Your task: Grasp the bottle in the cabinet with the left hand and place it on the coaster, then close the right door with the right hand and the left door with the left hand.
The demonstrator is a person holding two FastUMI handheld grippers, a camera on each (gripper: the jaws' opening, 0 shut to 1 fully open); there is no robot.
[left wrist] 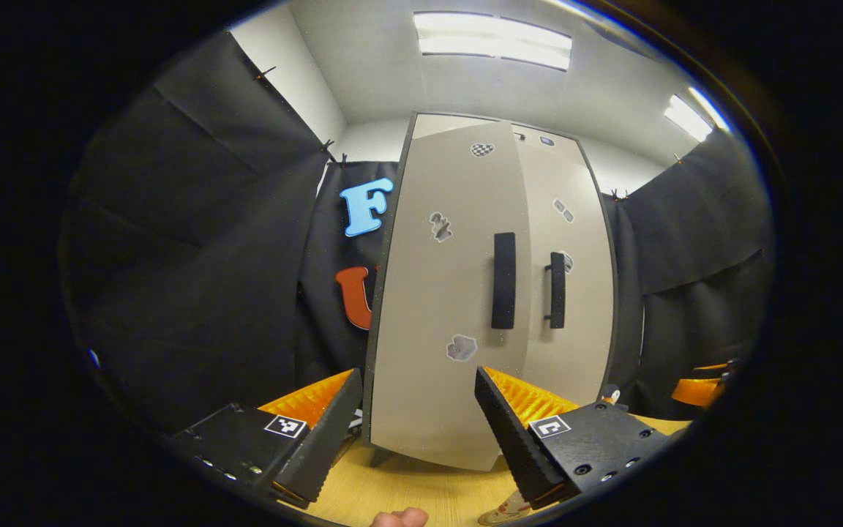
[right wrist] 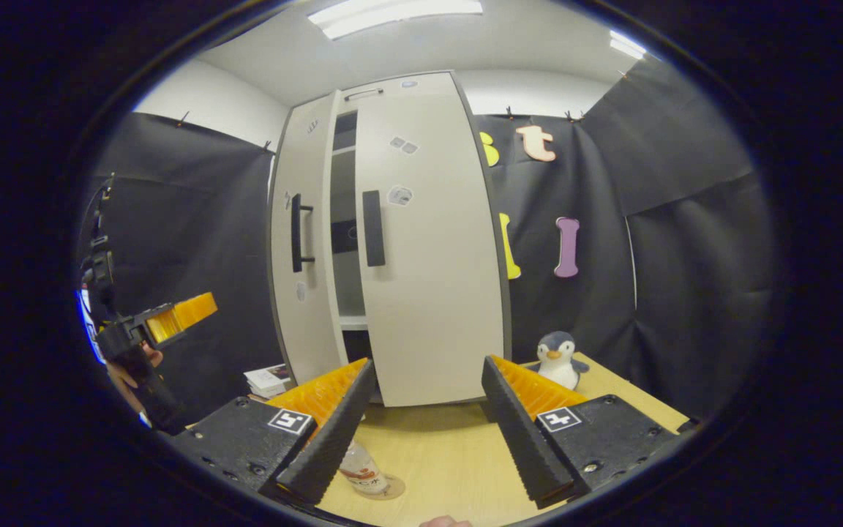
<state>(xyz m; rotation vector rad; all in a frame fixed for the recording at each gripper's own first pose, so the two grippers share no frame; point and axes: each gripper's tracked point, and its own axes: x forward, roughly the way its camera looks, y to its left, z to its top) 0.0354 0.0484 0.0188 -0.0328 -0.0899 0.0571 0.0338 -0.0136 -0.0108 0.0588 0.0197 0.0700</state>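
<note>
Before the cabinet [right wrist: 392,241] (doors ajar), both tongs [left wrist: 414,432] [right wrist: 421,432] gape apart, bottle [right wrist: 361,472] on coaster [right wrist: 385,489].

The light wooden bench [right wrist: 451,446] carried a tall pale cabinet [right wrist: 429,293], standing upright toward the back. Just right of the cabinet sat a small penguin toy [right wrist: 557,360], near the bench's far corner. A bottle [right wrist: 359,468] stood at the front on a round coaster [right wrist: 391,487]. Left of the cabinet's foot lay what looked like a small stack of cards or booklets [right wrist: 268,380], too blurred to tell.
</note>
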